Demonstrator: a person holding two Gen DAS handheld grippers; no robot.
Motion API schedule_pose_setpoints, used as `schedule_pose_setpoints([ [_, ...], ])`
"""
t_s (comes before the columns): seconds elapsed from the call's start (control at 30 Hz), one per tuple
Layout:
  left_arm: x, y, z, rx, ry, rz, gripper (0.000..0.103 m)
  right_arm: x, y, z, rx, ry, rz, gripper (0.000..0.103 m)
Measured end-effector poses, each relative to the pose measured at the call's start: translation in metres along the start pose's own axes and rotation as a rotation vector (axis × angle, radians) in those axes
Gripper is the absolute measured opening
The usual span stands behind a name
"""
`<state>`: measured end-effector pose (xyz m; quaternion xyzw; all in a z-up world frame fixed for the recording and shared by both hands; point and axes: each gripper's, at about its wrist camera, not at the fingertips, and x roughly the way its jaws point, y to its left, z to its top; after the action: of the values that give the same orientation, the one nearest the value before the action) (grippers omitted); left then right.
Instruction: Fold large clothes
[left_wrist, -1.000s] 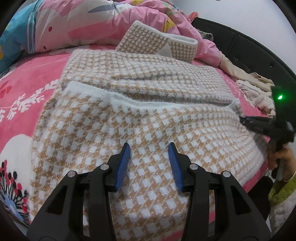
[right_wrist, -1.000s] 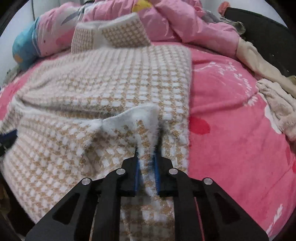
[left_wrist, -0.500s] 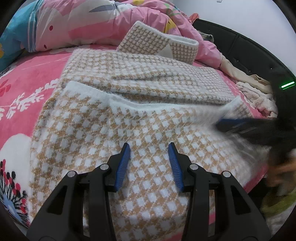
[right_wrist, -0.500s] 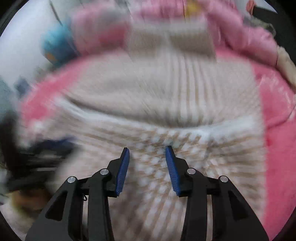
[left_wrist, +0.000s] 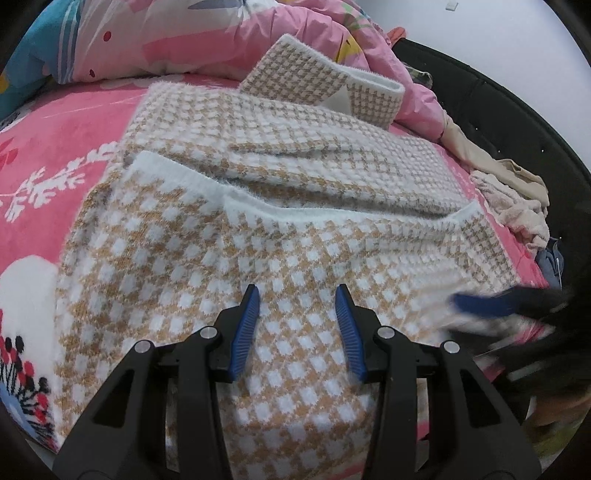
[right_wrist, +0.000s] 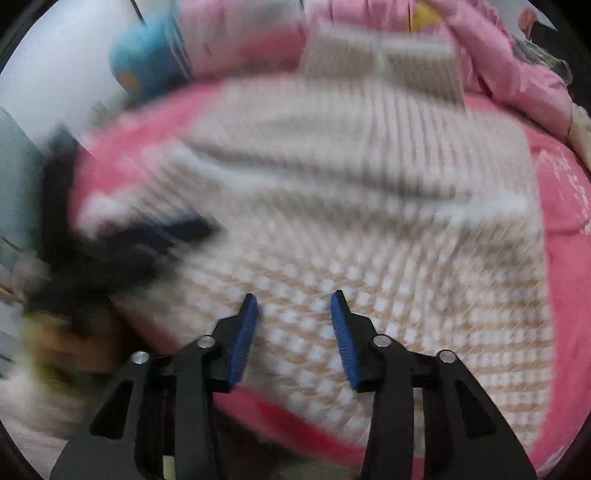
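Two grippers are pointing steeply down over the sweater (left_wrist: 295, 229) lying on the bed (left_wrist: 55, 147). The left gripper (left_wrist: 297, 325) is hovering, fingers apart, nothing between them. The right gripper (right_wrist: 293, 328) has just been opening its fingers, now empty. Beyond them, the checked tan-and-white knit is lying folded, white hem across; bare pink bedding is flanking both sides.
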<state>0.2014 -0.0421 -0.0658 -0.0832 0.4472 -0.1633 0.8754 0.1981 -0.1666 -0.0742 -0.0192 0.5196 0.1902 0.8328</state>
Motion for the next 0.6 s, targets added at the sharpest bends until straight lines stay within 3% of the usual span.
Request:
schedule_pose_setpoints([
  [0.13,0.000,-0.001,0.000,0.000,-0.004,0.003,0.041,-0.022,0.002,0.007,0.054,-0.016,-0.012,0.048],
  [0.3,-0.001,0.003,-0.002,-0.012,0.001,-0.017,0.041,-0.066,0.040,0.004,-0.040,-0.083,0.043,0.048],
  [0.4,0.000,0.003,-0.002,-0.015,0.001,-0.015,0.041,-0.023,0.050,-0.009,-0.080,0.019,-0.043,0.048],
  [0.47,0.002,0.004,-0.002,-0.019,0.011,-0.017,0.041,0.005,0.054,-0.014,-0.103,0.019,-0.076,0.048],
  [0.6,-0.009,0.001,0.000,-0.007,-0.006,-0.004,0.041,-0.008,0.057,-0.011,-0.080,0.010,-0.072,0.048],
])
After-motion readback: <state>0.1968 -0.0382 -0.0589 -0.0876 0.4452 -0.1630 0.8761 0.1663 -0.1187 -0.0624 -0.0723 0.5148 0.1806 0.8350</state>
